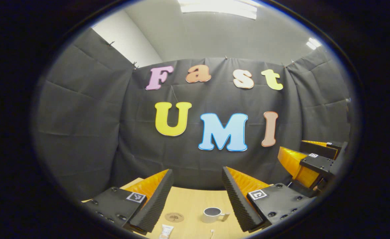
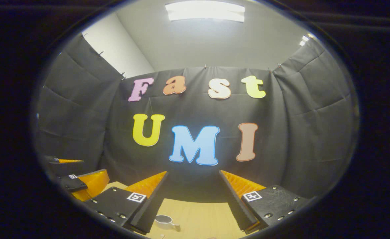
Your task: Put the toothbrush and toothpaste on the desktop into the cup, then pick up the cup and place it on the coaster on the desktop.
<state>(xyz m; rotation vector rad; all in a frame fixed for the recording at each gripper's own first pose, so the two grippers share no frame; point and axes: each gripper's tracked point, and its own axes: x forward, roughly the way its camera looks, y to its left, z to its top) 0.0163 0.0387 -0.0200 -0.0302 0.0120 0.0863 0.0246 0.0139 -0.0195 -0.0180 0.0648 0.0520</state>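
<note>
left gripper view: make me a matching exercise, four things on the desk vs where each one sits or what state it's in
Things:
1. cup
2. coaster
3. toothpaste
4. left hand-held gripper

Descriptions:
a. flat round disc left of the cup, nothing on it
b. open, above the desktop, holding nothing
c. standing upright, handle to the right
d. lying at the bottom edge, below the coaster

Pairs: 1-c, 2-a, 3-d, 4-b
</note>
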